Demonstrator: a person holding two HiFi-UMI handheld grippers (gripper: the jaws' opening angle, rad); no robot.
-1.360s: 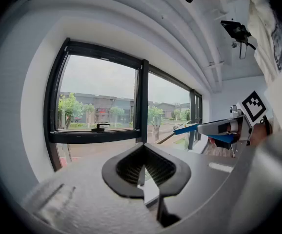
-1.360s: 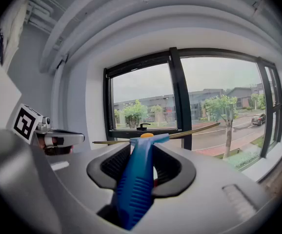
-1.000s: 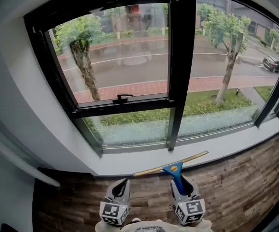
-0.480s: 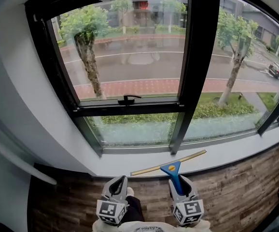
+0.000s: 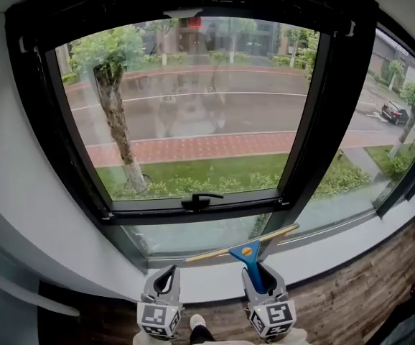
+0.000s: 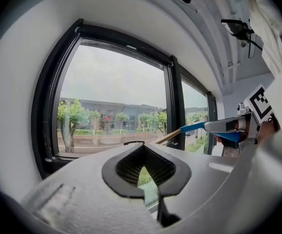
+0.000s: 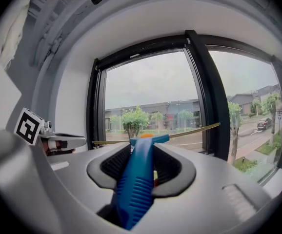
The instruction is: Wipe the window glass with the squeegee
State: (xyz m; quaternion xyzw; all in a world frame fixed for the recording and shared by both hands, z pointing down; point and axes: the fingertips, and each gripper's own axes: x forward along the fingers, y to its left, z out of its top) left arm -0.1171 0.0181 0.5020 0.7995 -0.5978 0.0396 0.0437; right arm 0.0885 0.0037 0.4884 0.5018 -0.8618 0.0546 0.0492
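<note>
Squeegee (image 5: pixel 245 249) before window glass (image 5: pixel 193 113)

black latch handle (image 5: pixel 201 200) at 6 o'clock from view centre. tree trunk (image 5: pixel 118 131) outside at 9 o'clock. dark car (image 5: pixel 394 111) at 3 o'clock. wood-plank floor (image 5: pixel 351 293) at 5 o'clock.

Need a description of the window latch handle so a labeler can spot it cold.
Start at the large black-framed window pane on the left. Drop to the frame's bottom rail: the handle is the small black lever at its middle. It is the only piece jutting from the rail, just above the blade of the blue squeegee.
</note>
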